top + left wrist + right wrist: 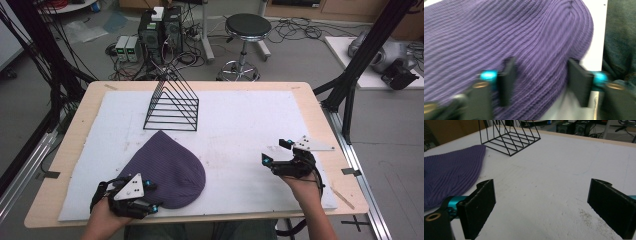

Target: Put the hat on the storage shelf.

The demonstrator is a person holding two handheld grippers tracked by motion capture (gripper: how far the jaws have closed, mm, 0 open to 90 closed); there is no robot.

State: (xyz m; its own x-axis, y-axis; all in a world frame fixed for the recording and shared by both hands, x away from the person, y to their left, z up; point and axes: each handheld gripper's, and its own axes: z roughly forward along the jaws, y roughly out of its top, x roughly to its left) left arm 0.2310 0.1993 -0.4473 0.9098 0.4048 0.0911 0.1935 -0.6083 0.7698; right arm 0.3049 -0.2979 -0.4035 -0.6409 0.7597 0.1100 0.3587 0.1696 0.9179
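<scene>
A purple ribbed knit hat (165, 167) lies flat on the white mat (250, 125) near the front left. My left gripper (152, 196) sits low at the hat's near edge. In the left gripper view its jaws straddle a stretch of the hat (524, 37) by the rim. My left gripper (539, 80) is open, with one pad on the knit and the other at the hat's border. My right gripper (275, 151) rests at the front right of the mat. It stands open (541, 205) over bare mat, with the hat (451, 175) off to its left.
A black wire triangular rack (172, 102) stands on the mat behind the hat and is also seen ahead in the right gripper view (510, 137). The wooden table edge (200, 219) runs just in front of the hat. A stool (246, 30) and computer boxes stand beyond the table.
</scene>
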